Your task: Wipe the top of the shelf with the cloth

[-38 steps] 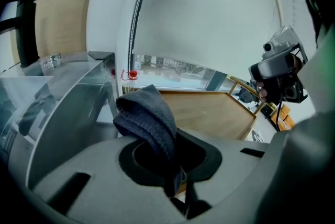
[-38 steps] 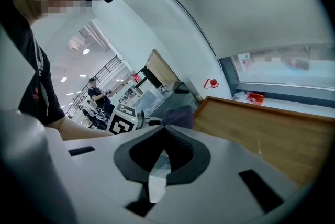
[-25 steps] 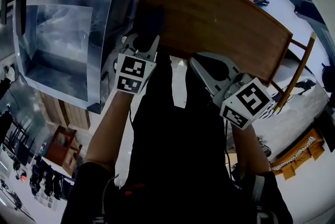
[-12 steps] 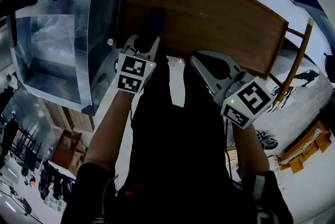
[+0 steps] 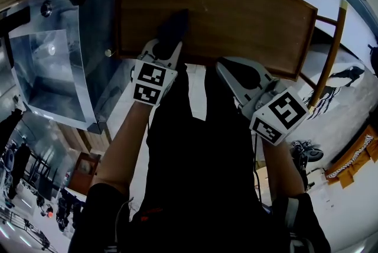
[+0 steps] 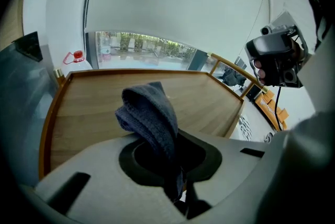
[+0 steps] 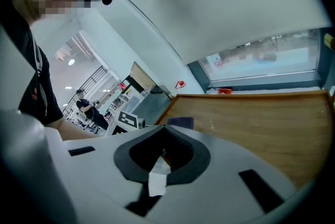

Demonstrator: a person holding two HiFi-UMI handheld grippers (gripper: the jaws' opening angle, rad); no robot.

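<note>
Cloth (image 6: 149,113) of dark grey knit is gripped tight between the left tongs (image 5: 167,49) and is laid on the wooden shelf top (image 5: 236,9), near its front edge. Right tongs (image 5: 229,71) are closed together with nothing gripped, just beside that edge.

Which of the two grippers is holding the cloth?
The left gripper: the dark grey cloth is pinched between its jaws. The right gripper is shut with nothing in it.

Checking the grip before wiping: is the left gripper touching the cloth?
Touching. The left gripper view shows the cloth pinched in the closed jaws of the left gripper, its folded end sticking out above the shelf top.
</note>
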